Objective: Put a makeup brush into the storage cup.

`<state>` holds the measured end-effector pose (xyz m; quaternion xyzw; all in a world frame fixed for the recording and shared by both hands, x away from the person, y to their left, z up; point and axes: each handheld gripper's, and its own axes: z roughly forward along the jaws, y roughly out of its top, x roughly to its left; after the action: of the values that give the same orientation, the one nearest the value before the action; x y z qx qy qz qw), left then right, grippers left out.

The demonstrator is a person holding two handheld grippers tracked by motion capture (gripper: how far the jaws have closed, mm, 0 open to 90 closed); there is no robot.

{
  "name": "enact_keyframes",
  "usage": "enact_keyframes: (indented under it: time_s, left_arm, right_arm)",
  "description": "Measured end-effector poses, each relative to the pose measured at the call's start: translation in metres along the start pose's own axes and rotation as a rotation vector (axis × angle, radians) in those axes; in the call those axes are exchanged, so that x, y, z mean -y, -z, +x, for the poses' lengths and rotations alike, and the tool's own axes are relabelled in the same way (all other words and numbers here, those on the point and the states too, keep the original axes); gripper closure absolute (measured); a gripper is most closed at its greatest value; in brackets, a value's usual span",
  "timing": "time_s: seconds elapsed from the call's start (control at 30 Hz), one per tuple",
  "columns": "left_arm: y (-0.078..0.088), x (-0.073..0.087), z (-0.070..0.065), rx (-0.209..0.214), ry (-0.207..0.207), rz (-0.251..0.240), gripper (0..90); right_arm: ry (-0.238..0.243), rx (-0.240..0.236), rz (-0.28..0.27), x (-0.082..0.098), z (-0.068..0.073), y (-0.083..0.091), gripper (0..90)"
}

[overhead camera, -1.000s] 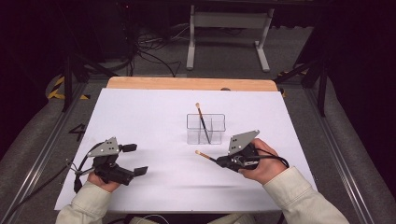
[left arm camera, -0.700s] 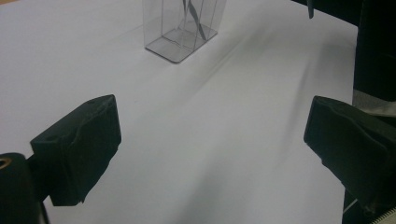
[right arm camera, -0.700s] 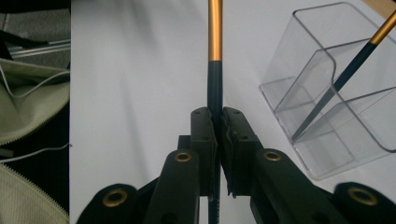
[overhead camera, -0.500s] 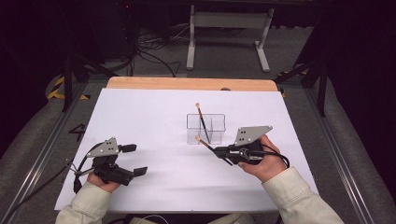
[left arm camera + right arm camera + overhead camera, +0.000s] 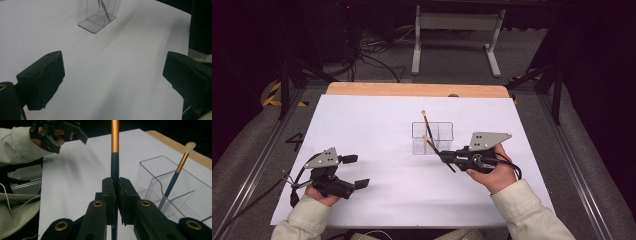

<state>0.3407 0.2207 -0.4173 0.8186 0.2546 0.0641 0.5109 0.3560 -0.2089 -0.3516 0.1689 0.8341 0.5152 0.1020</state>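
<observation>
1. Nearest, the left gripper (image 5: 354, 172) rests on the white sheet (image 5: 362, 125), jaws wide and empty — idle, out of the working path.
2. Beyond, the right gripper (image 5: 446, 158) is clamped on a brush (image 5: 115, 147), tilted toward the clear organizer (image 5: 432, 138) — presumably for insertion.
3. Farther, a second brush (image 5: 428, 125) leans inside it.

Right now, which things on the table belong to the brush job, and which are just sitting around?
In the job:
- held brush, clamped in the right gripper
- clear organizer
- second brush, standing in the organizer

Just there:
- left gripper, jaws open on nothing
- white sheet
- wooden table edge
</observation>
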Motion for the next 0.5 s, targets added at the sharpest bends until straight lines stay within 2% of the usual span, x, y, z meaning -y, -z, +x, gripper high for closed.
enact_keyframes:
  time_s: [0.13,0.5]
  left_arm:
    - [0.0001,0.0003,-0.0003,0.001,0.004,-0.001,4.4]
    - [0.0036,0.0034,-0.0003,-0.013,0.01,-0.005,4.4]
  right_arm:
    - [-0.018,0.01,-0.057,-0.0011,-0.0022,0.0037,84.0]
    - [-0.042,0.046,-0.165,-0.0012,-0.0081,0.0074,84.0]
